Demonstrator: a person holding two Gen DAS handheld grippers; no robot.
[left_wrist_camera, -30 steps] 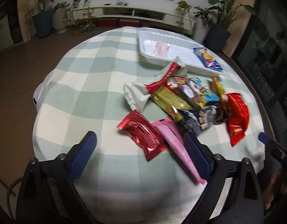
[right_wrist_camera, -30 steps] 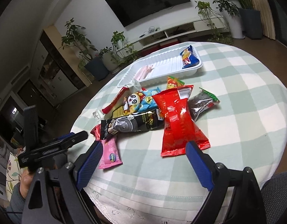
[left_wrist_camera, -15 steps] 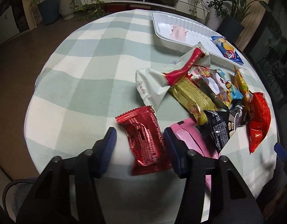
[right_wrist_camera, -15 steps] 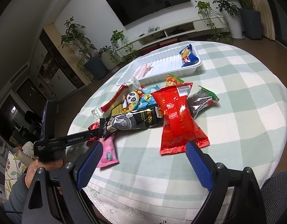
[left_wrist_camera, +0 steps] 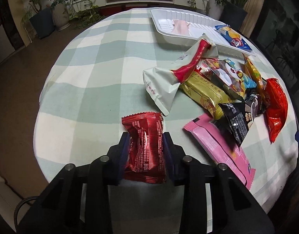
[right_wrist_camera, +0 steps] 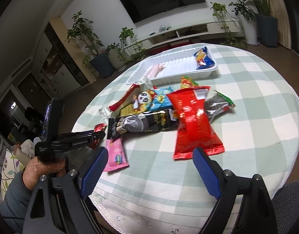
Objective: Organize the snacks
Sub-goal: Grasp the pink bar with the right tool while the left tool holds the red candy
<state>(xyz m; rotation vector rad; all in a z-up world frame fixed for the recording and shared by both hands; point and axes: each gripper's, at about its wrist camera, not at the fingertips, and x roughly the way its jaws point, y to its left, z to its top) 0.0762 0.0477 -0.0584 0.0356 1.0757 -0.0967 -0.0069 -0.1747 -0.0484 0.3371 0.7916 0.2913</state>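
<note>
A dark red foil snack packet [left_wrist_camera: 143, 124] lies on the checked tablecloth [left_wrist_camera: 91, 78] near the table's front edge. My left gripper [left_wrist_camera: 146, 138] is closing on it; both blue pads press its sides and the foil is crinkled between them. In the right wrist view the left gripper [right_wrist_camera: 98, 135] sits low at the table's left edge, held by a hand [right_wrist_camera: 42, 167]. My right gripper [right_wrist_camera: 149, 154] stands open above the cloth with nothing between its fingers, just short of a big red bag [right_wrist_camera: 192, 124] and a pink packet [right_wrist_camera: 116, 152].
A white tray [left_wrist_camera: 159, 25] at the far side holds a blue packet [left_wrist_camera: 234, 39] and a pale pink one [left_wrist_camera: 180, 27]. A pile of several snacks, including a white-and-red bag [left_wrist_camera: 165, 81], a gold packet [left_wrist_camera: 205, 93] and a black packet [right_wrist_camera: 141, 124], fills the table's middle.
My left gripper came down and forward over the dark red packet and its jaws closed from wide apart until they squeeze it. The right gripper has stayed put and open.
</note>
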